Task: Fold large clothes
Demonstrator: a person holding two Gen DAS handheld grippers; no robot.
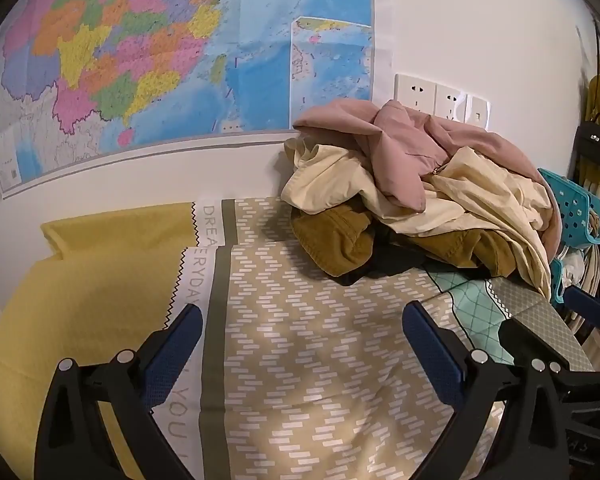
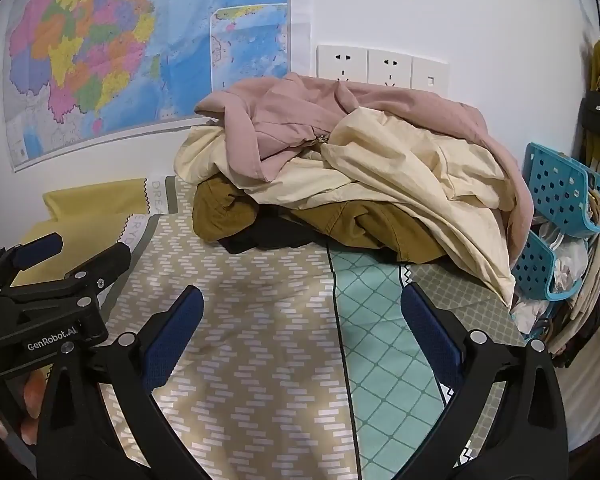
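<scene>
Left gripper [image 1: 302, 312] spread wide, nothing between its blue pads, hovering over the patterned bedspread [image 1: 300, 360]. Right gripper [image 2: 300, 296] likewise wide apart and empty. Clothes pile [image 2: 352, 168] heaped at the bed's far end against the wall: pink garment [image 2: 284, 120] on top, cream one [image 2: 400, 176] beneath, mustard-brown one [image 2: 220, 212] lowest. Right view alone shows the left gripper's body and blue baskets [image 2: 560, 196] in full; left view shows more yellow pillow [image 1: 80, 280].

The left gripper [image 1: 302, 326] hovers with its blue-padded fingers [image 1: 172, 354] spread wide, holding nothing. The right gripper [image 2: 300, 308] sits just right of it, fingers [image 2: 430, 332] likewise spread and empty. Both point toward the far wall.
</scene>
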